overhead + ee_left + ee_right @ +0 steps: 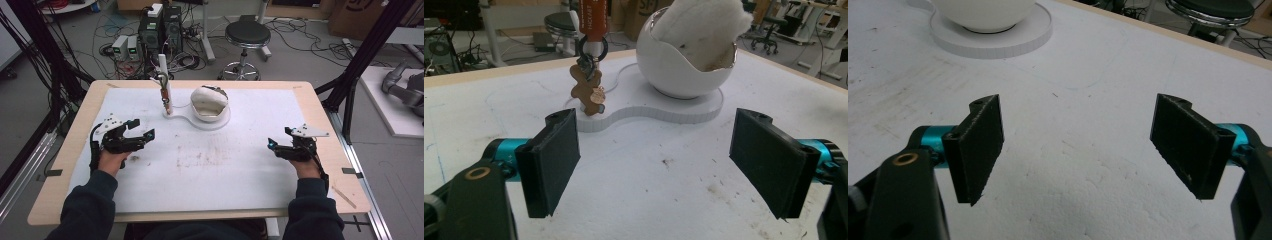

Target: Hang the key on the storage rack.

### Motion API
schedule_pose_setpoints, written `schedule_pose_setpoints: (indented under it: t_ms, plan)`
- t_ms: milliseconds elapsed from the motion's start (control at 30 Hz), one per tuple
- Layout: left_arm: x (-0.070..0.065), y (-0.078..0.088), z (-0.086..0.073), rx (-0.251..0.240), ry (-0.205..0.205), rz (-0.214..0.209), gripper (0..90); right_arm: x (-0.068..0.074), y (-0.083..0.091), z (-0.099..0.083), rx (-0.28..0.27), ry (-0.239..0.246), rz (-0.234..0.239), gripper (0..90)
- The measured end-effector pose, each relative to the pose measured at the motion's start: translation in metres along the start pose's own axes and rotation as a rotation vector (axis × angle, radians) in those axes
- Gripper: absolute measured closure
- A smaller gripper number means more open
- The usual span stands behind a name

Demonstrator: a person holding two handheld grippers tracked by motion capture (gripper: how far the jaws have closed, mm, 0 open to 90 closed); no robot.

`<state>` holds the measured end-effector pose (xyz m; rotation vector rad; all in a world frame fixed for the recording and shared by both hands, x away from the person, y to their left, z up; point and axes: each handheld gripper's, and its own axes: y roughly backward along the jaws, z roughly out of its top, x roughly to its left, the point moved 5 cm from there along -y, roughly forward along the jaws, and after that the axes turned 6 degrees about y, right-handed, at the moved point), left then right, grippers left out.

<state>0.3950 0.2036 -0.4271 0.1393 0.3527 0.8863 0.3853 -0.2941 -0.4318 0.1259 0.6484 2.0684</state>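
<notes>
A white egg-shaped bowl [209, 104] with white fluffy stuffing inside [704, 25] rests on a white figure-eight base [220, 121] at the back middle of the table. Beside it a white post [165, 85] rises from the same base, and a brown gingerbread-man keychain [586, 90] hangs from it on a ring. My left gripper [141, 128] is open at the table's left, its jaws wide apart and pointed at the keychain and bowl [684, 65]. Over at the right my right gripper [278, 138] is open too, with bare table between its jaws [1078, 145].
The table has a white mat [210, 165] with a wooden rim [65, 150]. Behind it on the floor stand a black stool [247, 35], computer boxes [160, 27] and tangled cables. Black frame posts [360, 55] flank the right side.
</notes>
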Motion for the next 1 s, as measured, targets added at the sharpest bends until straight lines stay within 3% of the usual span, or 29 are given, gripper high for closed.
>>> schedule_pose_setpoints:
  t_ms: [1000]
  plan:
    - [0.0027,-0.0005,-0.0036,0.011,0.007,0.011,20.4,-0.0081,0.0015,-0.0014,-0.012,-0.02,-0.017,21.8]
